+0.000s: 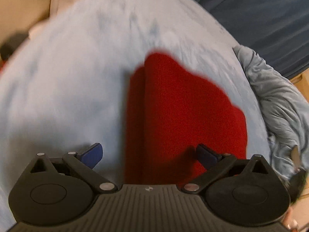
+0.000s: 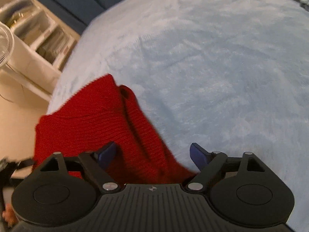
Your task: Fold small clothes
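A red knitted garment lies folded on a light blue fluffy blanket. My left gripper is open and empty, its blue fingertips spread wide just above the garment's near edge. In the right wrist view the same red garment lies at the blanket's left edge, with a folded ridge running along it. My right gripper is open and empty, held over the garment's near right corner, its left fingertip above the knit. The left wrist view is blurred by motion.
A crumpled grey-blue cloth lies at the blanket's right edge. A dark blue sofa stands behind. A white shelf unit and a white fan stand on the floor to the left of the blanket.
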A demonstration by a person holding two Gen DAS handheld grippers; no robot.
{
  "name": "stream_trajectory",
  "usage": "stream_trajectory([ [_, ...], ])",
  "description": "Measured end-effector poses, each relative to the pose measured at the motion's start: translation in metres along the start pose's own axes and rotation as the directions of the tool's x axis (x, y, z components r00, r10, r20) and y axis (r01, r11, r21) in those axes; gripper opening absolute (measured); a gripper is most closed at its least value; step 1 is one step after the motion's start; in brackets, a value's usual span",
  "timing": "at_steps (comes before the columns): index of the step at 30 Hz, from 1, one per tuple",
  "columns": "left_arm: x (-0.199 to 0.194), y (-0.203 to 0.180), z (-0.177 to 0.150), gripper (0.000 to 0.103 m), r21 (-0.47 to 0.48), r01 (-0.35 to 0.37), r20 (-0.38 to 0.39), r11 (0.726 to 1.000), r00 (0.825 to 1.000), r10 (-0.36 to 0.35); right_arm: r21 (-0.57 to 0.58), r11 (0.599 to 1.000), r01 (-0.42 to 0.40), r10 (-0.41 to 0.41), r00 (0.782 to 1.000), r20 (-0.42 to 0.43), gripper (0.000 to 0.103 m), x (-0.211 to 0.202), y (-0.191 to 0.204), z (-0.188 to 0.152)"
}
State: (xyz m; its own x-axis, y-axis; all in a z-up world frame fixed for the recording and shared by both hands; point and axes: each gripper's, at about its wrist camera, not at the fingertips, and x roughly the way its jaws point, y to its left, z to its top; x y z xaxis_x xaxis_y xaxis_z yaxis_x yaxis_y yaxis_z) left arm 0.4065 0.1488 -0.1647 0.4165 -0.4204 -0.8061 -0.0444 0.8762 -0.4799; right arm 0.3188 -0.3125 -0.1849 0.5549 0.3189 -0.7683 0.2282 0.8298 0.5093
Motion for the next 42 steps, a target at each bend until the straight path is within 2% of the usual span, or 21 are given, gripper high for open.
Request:
stream_trajectory([
  [2,0.011,0.009,-0.012,0.101,-0.062,0.022,-0.007,0.998,1.0,-0.023,0.037,0.998,-0.058,0.061,0.993,-0.097,0.086,0.014,-0.009,0.005],
  [3,0.013,0.014,-0.015,0.083,-0.104,0.06,0.006,0.993,0.998,-0.06,0.083,0.991,-0.103,0.113,0.987,-0.118,0.076,0.017,-0.015,0.005],
  [4,0.014,0.019,-0.016,0.066,-0.134,0.127,0.022,0.983,0.992,-0.125,0.11,0.985,-0.133,0.145,0.982,-0.118,0.058,0.016,-0.018,0.003],
  [6,0.013,0.017,-0.01,0.052,-0.146,0.129,0.028,0.981,0.992,-0.126,0.121,0.982,-0.144,0.157,0.982,-0.102,0.043,0.009,-0.02,-0.004],
  [7,0.014,0.012,-0.004,0.048,-0.108,0.124,0.017,0.986,0.992,-0.123,0.119,0.982,-0.144,0.154,0.984,-0.088,0.038,0.005,-0.019,-0.008],
  [11,0.016,-0.007,0.02,0.045,0.005,0.072,-0.025,0.997,0.997,-0.071,0.156,0.982,-0.107,0.111,0.994,-0.019,0.035,-0.01,-0.009,-0.032],
  [14,0.02,-0.006,0.032,0.045,0.018,0.057,-0.029,0.998,0.998,-0.057,0.193,0.976,-0.1,0.097,0.995,0.028,0.035,-0.019,-0.001,-0.055],
  [16,0.023,-0.005,0.033,0.046,0.015,0.065,-0.033,0.998,0.997,-0.065,0.188,0.977,-0.098,0.088,0.994,0.06,0.035,-0.023,0.001,-0.064],
  [19,0.018,-0.009,0.027,0.058,0.05,0.042,-0.002,0.998,0.999,-0.041,0.215,0.972,-0.096,0.084,0.994,0.064,0.041,-0.017,-0.003,-0.057],
  [20,0.013,-0.011,0.024,0.07,0.064,0.019,0.017,0.998,1.0,-0.02,0.213,0.973,-0.086,0.075,0.996,0.058,0.043,-0.017,-0.004,-0.054],
  [21,0.008,-0.014,0.021,0.088,0.084,-0.021,0.027,0.996,0.999,0.018,0.2,0.978,-0.064,0.054,0.997,0.055,0.05,-0.019,-0.002,-0.05],
  [23,-0.006,-0.022,0.009,0.098,0.137,-0.126,0.068,0.983,0.991,0.117,0.14,0.99,0.007,-0.017,0.997,0.07,0.054,-0.03,0.01,-0.046],
  [25,-0.022,-0.035,-0.007,0.098,0.211,-0.211,0.135,0.954,0.973,0.186,0.006,0.991,0.135,-0.134,0.983,0.123,0.063,-0.049,0.032,-0.047],
  [26,-0.03,-0.043,-0.017,0.1,0.235,-0.258,0.162,0.937,0.961,0.224,-0.087,0.977,0.197,-0.181,0.97,0.165,0.068,-0.06,0.047,-0.051],
  [28,-0.045,-0.063,-0.04,0.103,0.259,-0.357,0.217,0.897,0.927,0.306,-0.258,0.917,0.304,-0.236,0.935,0.265,0.08,-0.082,0.078,-0.067],
  [30,-0.057,-0.085,-0.068,0.103,0.288,-0.431,0.25,0.855,0.896,0.368,-0.365,0.861,0.355,-0.232,0.911,0.34,0.083,-0.103,0.102,-0.09],
  [31,-0.062,-0.096,-0.081,0.103,0.305,-0.449,0.251,0.84,0.889,0.383,-0.39,0.849,0.357,-0.219,0.909,0.354,0.084,-0.113,0.112,-0.104],
  [33,-0.075,-0.116,-0.109,0.103,0.317,-0.49,0.265,0.812,0.868,0.421,-0.405,0.851,0.335,-0.204,0.921,0.333,0.085,-0.128,0.123,-0.127],
  [35,-0.094,-0.129,-0.136,0.103,0.321,-0.516,0.305,0.794,0.85,0.429,-0.406,0.854,0.327,-0.196,0.923,0.331,0.085,-0.143,0.129,-0.147],
  [39,-0.128,-0.141,-0.175,0.103,0.325,-0.505,0.336,0.799,0.852,0.402,-0.413,0.848,0.331,-0.181,0.915,0.361,0.084,-0.172,0.138,-0.174],
  [42,-0.148,-0.148,-0.192,0.103,0.318,-0.517,0.367,0.795,0.84,0.399,-0.376,0.87,0.319,-0.179,0.914,0.363,0.084,-0.187,0.142,-0.182],
])
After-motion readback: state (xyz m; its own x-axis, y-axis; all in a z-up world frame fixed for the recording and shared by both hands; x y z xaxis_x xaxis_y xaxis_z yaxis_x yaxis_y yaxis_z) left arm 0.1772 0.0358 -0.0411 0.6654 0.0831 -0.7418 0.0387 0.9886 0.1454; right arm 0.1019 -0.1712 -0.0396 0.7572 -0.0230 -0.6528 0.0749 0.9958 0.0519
